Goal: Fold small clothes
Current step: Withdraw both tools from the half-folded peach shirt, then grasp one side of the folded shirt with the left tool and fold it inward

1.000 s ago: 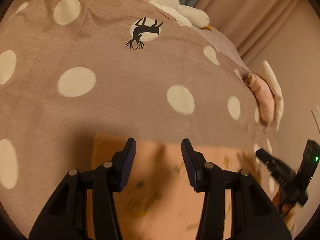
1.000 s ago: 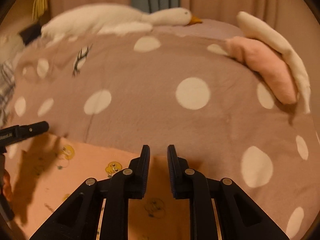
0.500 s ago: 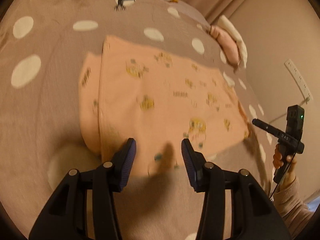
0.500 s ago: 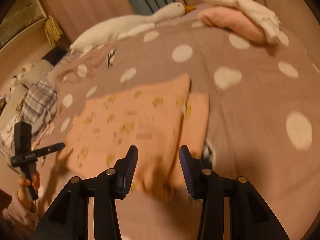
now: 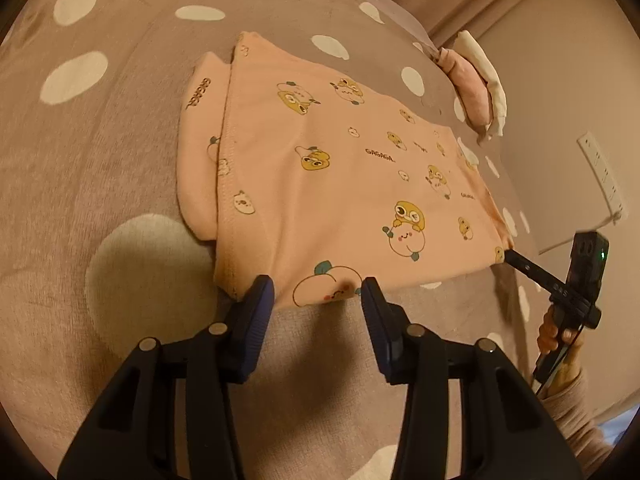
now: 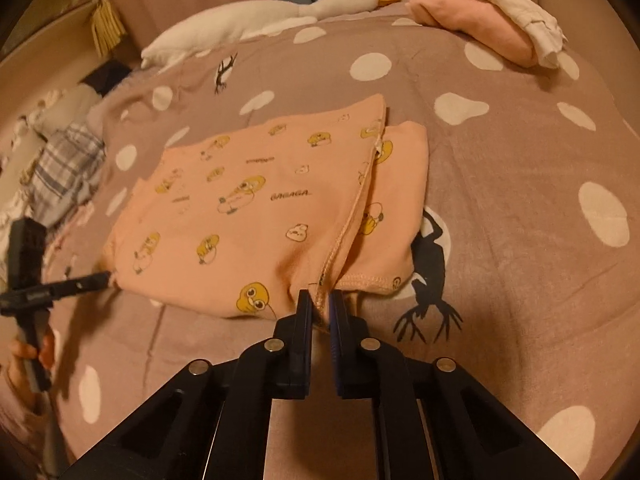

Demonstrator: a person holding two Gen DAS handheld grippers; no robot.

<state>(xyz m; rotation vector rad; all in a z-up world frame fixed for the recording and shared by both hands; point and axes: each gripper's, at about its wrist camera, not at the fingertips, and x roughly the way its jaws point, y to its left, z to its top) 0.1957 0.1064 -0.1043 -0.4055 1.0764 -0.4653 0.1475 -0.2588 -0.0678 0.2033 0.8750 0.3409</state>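
A peach garment (image 5: 340, 176) printed with yellow cartoon ducks lies flat on the polka-dot bedspread (image 5: 100, 152), partly folded with one layer over another. It also shows in the right wrist view (image 6: 260, 216). My left gripper (image 5: 318, 296) is open, its fingers straddling the near hem without holding it. My right gripper (image 6: 320, 304) is shut on the garment's near hem corner, at the seam edge. The right gripper also shows in the left wrist view (image 5: 516, 260), at the garment's right corner. The left gripper shows in the right wrist view (image 6: 102, 280), at the garment's left corner.
A folded pink and white pile (image 6: 492, 24) lies at the far right of the bed. A white plush goose (image 6: 280, 16) lies along the back. Plaid clothing (image 6: 64, 168) sits off the left edge. A wall with an outlet (image 5: 600, 172) is on the right.
Both grippers pulled back from over the bedspread to the garment's near hem. The right gripper, open half a second ago, has shut on the hem corner. The left stays open.
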